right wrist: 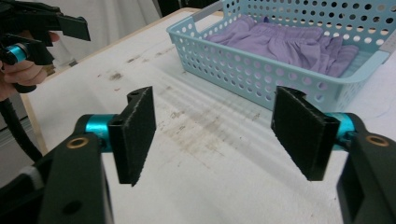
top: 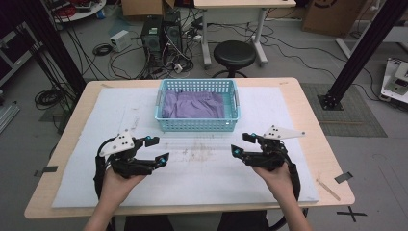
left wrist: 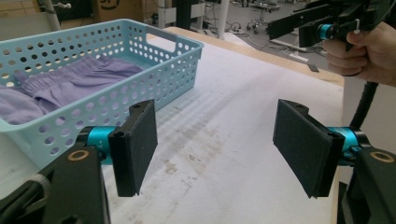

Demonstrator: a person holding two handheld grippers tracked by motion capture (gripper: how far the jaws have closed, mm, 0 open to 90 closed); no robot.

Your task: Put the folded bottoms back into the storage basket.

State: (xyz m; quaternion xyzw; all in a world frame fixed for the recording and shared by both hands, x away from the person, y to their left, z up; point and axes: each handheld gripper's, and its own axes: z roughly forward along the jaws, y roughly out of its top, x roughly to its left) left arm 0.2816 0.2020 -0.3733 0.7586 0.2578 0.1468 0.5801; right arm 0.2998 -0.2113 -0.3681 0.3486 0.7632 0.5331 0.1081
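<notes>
Purple cloth point(top: 195, 105) lies in blue basket point(top: 197, 124) at surface's far middle, beyond both grippers. Left gripper point(top: 158, 149) and right gripper point(top: 243, 144): jaws apart, empty, well short of basket.

Light-blue perforated basket point(top: 197, 124) at 12 w/ lilac cloth point(top: 193, 105) inside. White mat point(top: 192, 173), brown smudges at ctr. Tan table point(top: 308, 110) edge. Black stool point(top: 234, 54) beyond, 12.
</notes>
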